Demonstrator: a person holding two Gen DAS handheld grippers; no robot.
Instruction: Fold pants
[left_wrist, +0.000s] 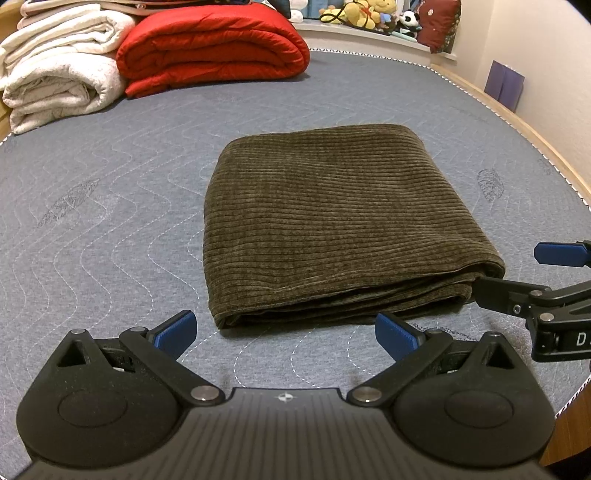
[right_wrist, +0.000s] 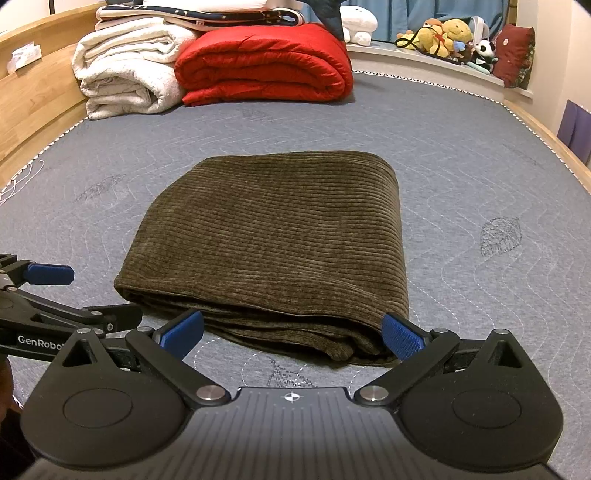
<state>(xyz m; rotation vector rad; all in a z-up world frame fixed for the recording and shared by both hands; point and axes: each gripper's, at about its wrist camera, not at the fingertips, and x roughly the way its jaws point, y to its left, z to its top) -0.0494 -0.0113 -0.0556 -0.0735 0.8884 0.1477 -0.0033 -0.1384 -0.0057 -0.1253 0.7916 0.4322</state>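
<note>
Left wrist view: pants (left_wrist: 332, 221) are seen folded at frame centre; both grippers' fingers (left_wrist: 175, 328) are spread wide, empty; little seems left.

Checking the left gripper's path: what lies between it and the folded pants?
Only bare quilted mattress, in the left wrist view, between the open left gripper and the folded pants.

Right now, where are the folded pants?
The folded pants lie flat mid-mattress, just ahead of both open grippers, nearer the right gripper than the left gripper. The red quilt and white blankets sit behind them.
</note>
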